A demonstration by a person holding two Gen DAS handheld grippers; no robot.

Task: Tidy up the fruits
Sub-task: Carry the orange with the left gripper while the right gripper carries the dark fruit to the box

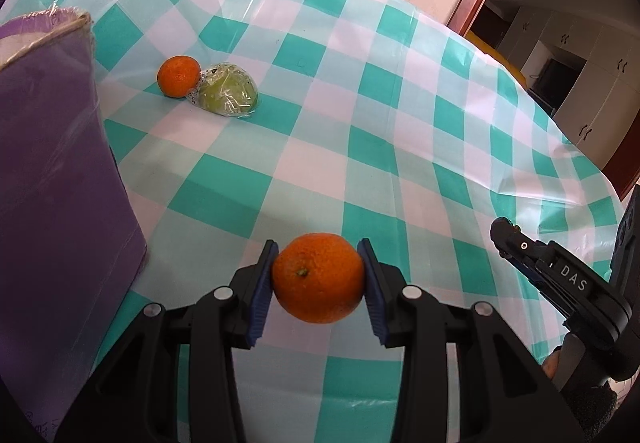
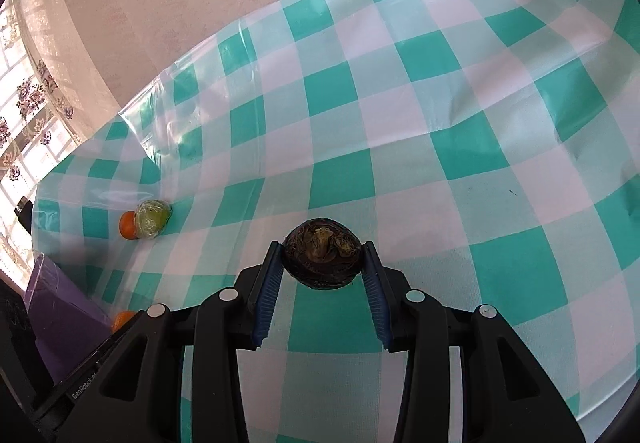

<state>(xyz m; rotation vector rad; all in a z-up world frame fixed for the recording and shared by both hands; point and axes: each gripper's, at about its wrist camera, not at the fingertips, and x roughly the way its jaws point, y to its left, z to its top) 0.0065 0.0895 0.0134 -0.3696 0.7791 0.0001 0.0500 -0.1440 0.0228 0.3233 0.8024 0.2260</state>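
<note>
Left claw (image 1: 319,279) is clamped on a mandarin orange (image 1: 319,278), both blue pads (image 1: 262,293) pressed into its sides, stem end facing the camera, lifted clear of the bench (image 1: 400,115). Right claw (image 2: 324,261) is gripping a dark brown, rough-skinned round fruit (image 2: 322,259) with a dried stem scar, can't tell exactly what kind, also squeezed between its blue pads.

Bench is covered with a teal and white checked plastic cloth (image 2: 400,91), pretty wrinkled toward the far edge.

What's left lying on it: a second mandarin (image 1: 178,76) and a green fruit wrapped in clear plastic (image 1: 226,91), touching each other, sitting toward the far left part of the bench. Same 2 show small in the right wrist view, wrapped fruit (image 2: 152,219) partly covering the orange one.

A tall purple box (image 1: 60,163) stands at the left edge, just beside the left claw, and it blocks everything behind it. The right claw's tool body pokes in at the lower right of the left view, with a bit of the person's hand (image 1: 554,363) behind it. Nothing sits between the 2 claws and the remaining fruit.
</note>
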